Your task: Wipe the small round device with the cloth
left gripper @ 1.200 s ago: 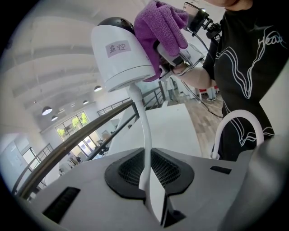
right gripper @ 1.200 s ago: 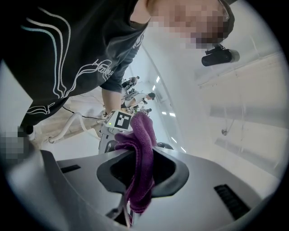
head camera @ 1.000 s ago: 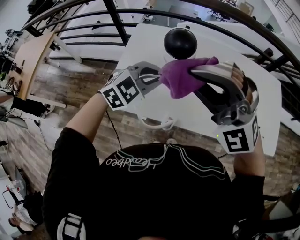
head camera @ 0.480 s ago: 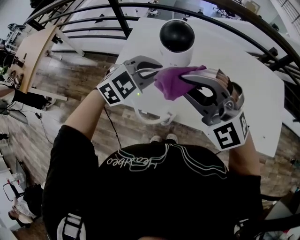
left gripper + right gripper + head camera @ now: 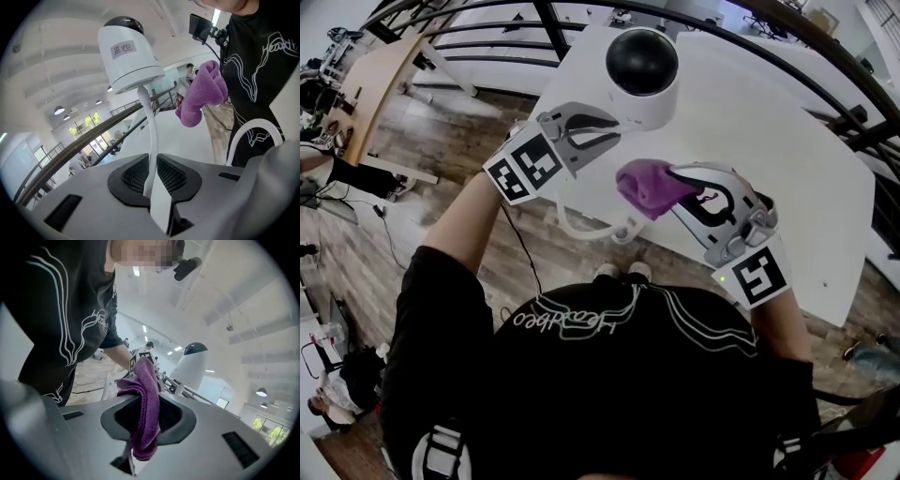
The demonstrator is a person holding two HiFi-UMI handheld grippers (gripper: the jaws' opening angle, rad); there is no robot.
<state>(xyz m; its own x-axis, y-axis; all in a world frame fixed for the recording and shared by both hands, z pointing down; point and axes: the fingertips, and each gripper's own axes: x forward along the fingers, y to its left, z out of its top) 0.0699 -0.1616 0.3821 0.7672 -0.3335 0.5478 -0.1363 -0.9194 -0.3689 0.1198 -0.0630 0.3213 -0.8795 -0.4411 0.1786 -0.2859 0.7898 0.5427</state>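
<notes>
The small round device (image 5: 642, 70) is white with a black dome and is held up above the white table (image 5: 797, 197). My left gripper (image 5: 605, 127) is shut on its white cable (image 5: 150, 140), which runs up between the jaws to the device (image 5: 127, 51). My right gripper (image 5: 673, 185) is shut on a bunched purple cloth (image 5: 649, 187), which hangs out of its jaws (image 5: 145, 404). The cloth (image 5: 201, 93) sits apart from the device, below and to its right in the head view. The device (image 5: 192, 364) shows beyond the cloth in the right gripper view.
A loop of the white cable (image 5: 581, 230) hangs below the left gripper at the table's near edge. Dark curved railings (image 5: 825, 61) run behind the table. Wooden floor (image 5: 441, 159) and a wooden desk (image 5: 380, 89) lie to the left.
The cloth was against the device's underside; the right gripper has since drawn it down and away toward me. The left gripper still holds the device up by its cable.
</notes>
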